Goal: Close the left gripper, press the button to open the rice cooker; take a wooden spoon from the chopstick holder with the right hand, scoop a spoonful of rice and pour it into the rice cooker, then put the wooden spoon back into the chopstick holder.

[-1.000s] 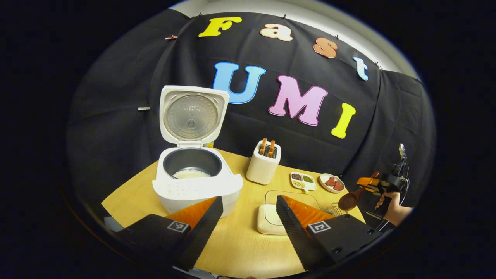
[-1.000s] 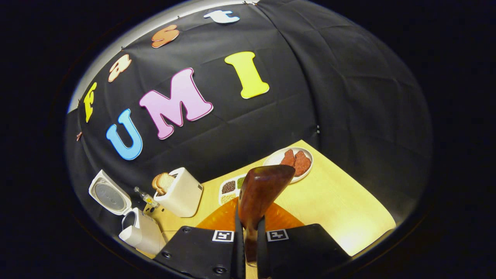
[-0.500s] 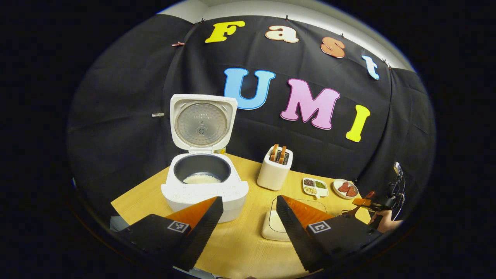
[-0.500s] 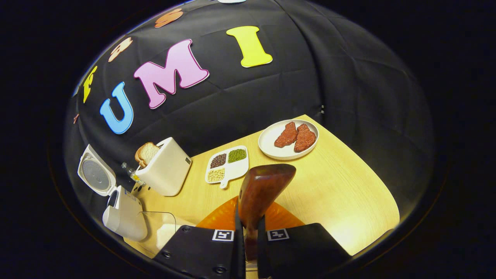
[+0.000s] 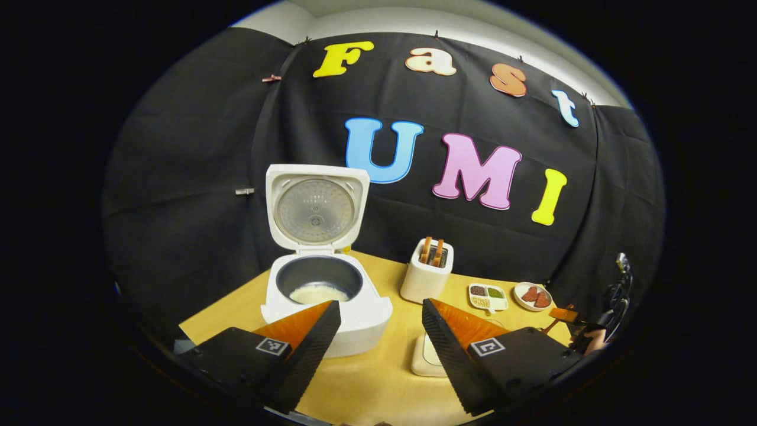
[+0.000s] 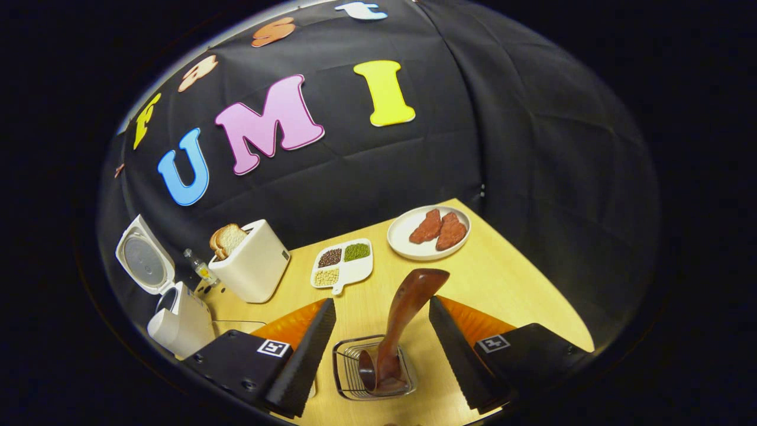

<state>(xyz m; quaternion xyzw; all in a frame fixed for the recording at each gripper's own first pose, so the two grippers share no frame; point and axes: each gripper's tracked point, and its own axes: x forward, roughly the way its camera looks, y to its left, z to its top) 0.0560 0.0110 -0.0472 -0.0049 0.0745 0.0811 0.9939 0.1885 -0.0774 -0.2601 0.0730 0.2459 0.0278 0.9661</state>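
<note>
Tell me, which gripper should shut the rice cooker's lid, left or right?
Left, probably. The open left gripper faces the rice cooker and its raised lid close ahead. The right gripper sits open around the wooden spoon in the chopstick holder, farther from the cooker.

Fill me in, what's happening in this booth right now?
A person works two handheld tools. The right tool is open, its fingers apart on either side of the brown wooden spoon, which stands bowl-down in the wire chopstick holder. The left tool hangs open in front of the white rice cooker, whose lid is up with white rice in the dark pot. From how things lie, the task looks all but done.
</note>
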